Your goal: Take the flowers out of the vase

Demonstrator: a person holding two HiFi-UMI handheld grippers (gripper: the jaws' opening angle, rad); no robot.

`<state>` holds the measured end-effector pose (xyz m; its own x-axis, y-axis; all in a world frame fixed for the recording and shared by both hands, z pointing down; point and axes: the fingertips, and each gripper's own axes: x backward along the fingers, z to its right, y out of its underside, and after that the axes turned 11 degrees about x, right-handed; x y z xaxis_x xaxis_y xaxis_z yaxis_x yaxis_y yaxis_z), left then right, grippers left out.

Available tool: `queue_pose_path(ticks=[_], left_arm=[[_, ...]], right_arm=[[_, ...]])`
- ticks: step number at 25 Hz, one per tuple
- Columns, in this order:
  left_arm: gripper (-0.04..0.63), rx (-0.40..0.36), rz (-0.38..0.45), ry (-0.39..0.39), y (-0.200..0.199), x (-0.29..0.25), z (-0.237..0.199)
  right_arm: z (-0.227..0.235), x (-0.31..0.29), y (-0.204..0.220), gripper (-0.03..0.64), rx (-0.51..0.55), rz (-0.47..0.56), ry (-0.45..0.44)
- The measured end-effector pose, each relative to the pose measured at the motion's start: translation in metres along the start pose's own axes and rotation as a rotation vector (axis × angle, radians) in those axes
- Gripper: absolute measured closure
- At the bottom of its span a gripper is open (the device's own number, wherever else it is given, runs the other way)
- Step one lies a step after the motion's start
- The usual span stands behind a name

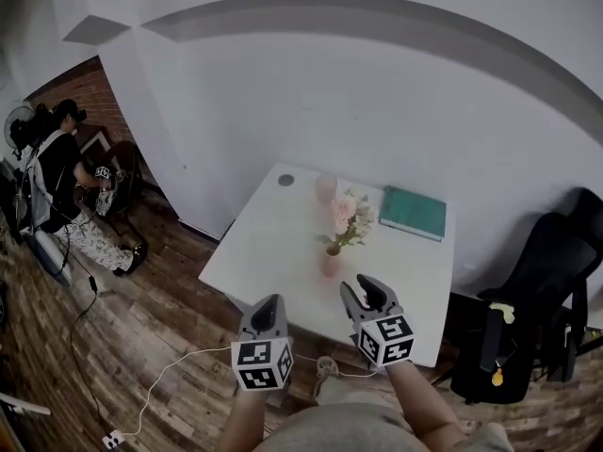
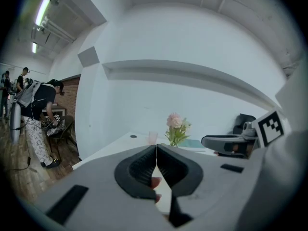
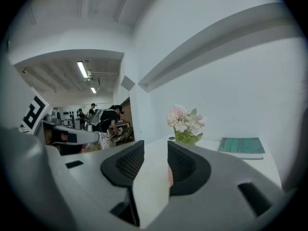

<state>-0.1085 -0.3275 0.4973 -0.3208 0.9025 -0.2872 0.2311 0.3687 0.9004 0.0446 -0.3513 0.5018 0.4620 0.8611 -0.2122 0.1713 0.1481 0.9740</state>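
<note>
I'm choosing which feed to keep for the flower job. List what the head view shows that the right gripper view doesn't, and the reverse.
Only the head view: the wooden floor, the black chair to the right of the table, and the right hand-held gripper seen from above.
Only the right gripper view: the ceiling strip lights, and a direct look at that gripper's jaws, which stand apart.
Both: the flowers, the teal book, the white table and the left hand-held gripper.

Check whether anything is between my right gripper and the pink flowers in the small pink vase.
Nothing visible. The right gripper, jaws apart and empty, faces the pink flowers across bare white table. The pale pink cup and green book lie beyond them.
</note>
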Motion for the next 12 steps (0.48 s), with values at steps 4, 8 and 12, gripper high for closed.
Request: queue_pose_path(ticks=[4, 8, 12], left_arm=[[0.588, 0.023, -0.002, -0.023, -0.008, -0.027, -0.011], [0.588, 0.042, 0.003, -0.036, -0.014, -0.055, -0.019], [0.588, 0.048, -0.001, -0.042, -0.017, -0.075, -0.024]], right_arm=[[0.015, -0.031, 0.011, 0.472, 0.001, -0.033, -0.015], [0.03, -0.06, 0.023, 0.469, -0.005, -0.06, -0.022], [0.04, -0.084, 0.036, 0.463, -0.019, -0.097, -0.034]])
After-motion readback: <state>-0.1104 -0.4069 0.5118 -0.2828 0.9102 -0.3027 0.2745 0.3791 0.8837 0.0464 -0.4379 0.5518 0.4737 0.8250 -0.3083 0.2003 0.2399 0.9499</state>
